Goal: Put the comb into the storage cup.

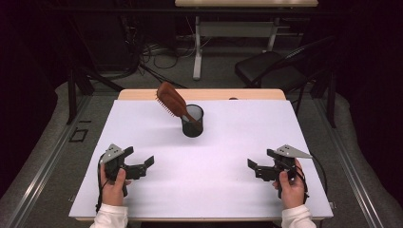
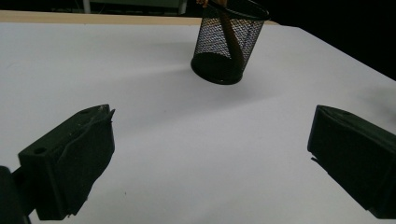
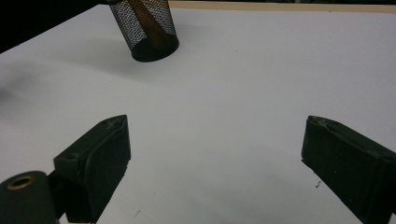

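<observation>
High view: left gripper (image 1: 141, 167) and right gripper (image 1: 260, 170) wait near, jaws spread, nothing held. Hairbrush (image 1: 172, 100) leans left in mesh cup (image 1: 192, 121), far centre.
Left gripper view: cup far, handle propped inside.
Right gripper view: same, far left.

Both sleeves (image 1: 110, 216) are white; the left gripper (image 1: 137, 164) is black with a grey three-cornered plate (image 1: 111, 153) on top; the right gripper (image 1: 259, 167) is black with the same grey plate; a thin black cable (image 1: 321, 170) trails from it; each jaw is a chunky black block.
</observation>
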Motion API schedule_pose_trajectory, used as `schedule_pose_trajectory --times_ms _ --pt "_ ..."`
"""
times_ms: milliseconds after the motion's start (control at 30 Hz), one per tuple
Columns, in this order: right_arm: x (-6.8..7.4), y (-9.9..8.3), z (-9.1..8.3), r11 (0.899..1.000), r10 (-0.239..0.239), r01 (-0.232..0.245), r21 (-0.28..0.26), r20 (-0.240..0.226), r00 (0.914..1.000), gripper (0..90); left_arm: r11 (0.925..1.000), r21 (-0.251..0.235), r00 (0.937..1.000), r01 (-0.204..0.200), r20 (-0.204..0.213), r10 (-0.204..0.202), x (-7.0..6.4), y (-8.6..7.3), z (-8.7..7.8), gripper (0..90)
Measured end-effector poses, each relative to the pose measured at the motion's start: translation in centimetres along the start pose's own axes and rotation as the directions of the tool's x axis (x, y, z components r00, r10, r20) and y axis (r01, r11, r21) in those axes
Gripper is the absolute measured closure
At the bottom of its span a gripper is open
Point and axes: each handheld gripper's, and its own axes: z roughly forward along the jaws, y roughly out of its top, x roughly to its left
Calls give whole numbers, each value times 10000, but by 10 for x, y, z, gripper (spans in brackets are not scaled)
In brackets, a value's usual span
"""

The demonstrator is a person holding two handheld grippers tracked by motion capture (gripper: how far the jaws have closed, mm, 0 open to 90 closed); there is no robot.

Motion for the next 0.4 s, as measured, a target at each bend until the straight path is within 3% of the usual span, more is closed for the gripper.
schedule_pose_trajectory --times_ms 400 --pt "-1 -2 -1 9999 -3 4 -167 67 10000 79 9999 -68 9999 137 -68 -138 2 -1 -2 8"
